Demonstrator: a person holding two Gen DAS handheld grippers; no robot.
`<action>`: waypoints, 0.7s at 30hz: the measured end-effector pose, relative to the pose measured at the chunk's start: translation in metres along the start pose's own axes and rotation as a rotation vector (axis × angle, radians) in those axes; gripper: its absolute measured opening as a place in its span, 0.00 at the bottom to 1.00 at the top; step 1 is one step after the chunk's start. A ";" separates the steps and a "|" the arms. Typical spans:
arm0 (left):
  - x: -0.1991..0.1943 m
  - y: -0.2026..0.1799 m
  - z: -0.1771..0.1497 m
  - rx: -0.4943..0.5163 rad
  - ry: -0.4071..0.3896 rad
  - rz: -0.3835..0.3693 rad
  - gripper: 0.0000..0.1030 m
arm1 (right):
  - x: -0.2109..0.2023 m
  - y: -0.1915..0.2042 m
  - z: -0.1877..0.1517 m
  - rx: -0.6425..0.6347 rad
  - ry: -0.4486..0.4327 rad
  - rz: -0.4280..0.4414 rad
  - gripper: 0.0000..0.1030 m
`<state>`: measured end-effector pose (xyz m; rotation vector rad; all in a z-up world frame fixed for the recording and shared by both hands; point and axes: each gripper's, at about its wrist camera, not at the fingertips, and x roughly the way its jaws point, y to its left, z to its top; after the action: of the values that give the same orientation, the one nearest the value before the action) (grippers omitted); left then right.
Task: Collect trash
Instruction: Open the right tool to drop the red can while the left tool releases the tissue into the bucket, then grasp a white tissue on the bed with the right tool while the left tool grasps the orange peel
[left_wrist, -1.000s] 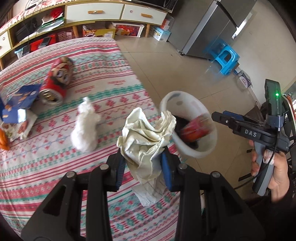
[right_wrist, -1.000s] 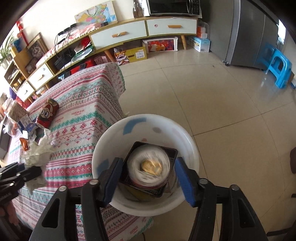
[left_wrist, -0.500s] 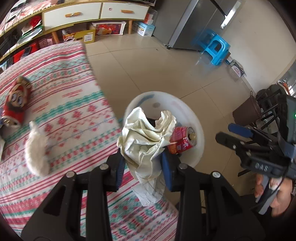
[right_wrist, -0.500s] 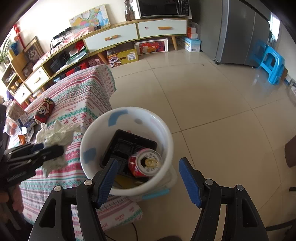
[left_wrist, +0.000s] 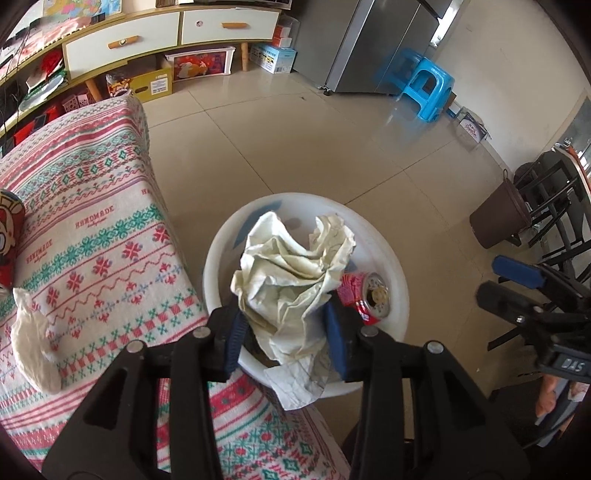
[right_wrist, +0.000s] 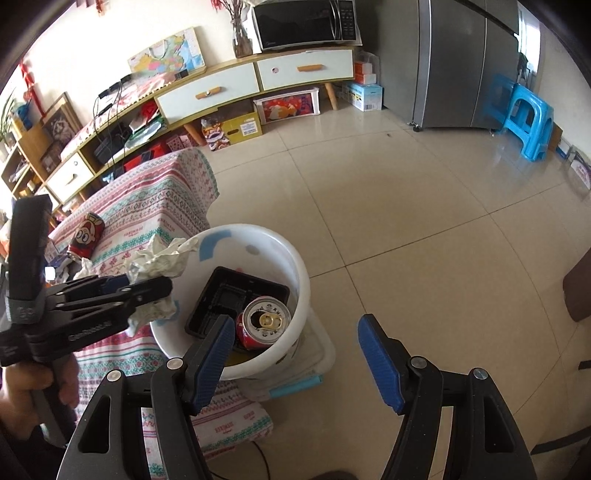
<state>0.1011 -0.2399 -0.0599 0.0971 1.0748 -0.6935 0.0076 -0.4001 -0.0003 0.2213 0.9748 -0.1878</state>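
My left gripper (left_wrist: 286, 334) is shut on a crumpled cream paper wad (left_wrist: 291, 275) and holds it over the near rim of a white bucket (left_wrist: 400, 280). The wad (right_wrist: 159, 260) and the left gripper (right_wrist: 155, 291) also show in the right wrist view, above the bucket's left rim (right_wrist: 299, 266). Inside the bucket lie a red drink can (right_wrist: 262, 323) and a black plastic tray (right_wrist: 229, 295). My right gripper (right_wrist: 297, 350) is open and empty, to the right of the bucket above the floor. It shows in the left wrist view (left_wrist: 517, 284) too.
A table with a patterned cloth (left_wrist: 85, 221) stands left of the bucket. On it lie a white tissue wad (left_wrist: 31, 332) and a red cartoon can (right_wrist: 85, 236). A brown bin (left_wrist: 498, 216), dark chairs (left_wrist: 554, 192) and a blue stool (left_wrist: 424, 85) stand on the tiled floor.
My left gripper has carried the paper wad from above the table to over the bucket. My right gripper has opened, left the red can in the bucket and pulled back to the right.
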 end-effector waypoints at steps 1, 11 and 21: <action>0.000 0.000 0.000 0.003 0.001 0.008 0.44 | -0.001 0.000 -0.001 0.001 -0.001 0.001 0.69; -0.013 0.000 0.000 0.036 -0.007 0.091 0.78 | 0.000 0.004 -0.002 -0.005 0.003 -0.011 0.71; -0.034 0.020 -0.006 0.050 -0.022 0.149 0.81 | 0.003 0.017 0.003 -0.033 -0.001 -0.011 0.76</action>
<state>0.0980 -0.2059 -0.0392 0.2103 1.0186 -0.5859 0.0158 -0.3844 0.0002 0.1857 0.9774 -0.1816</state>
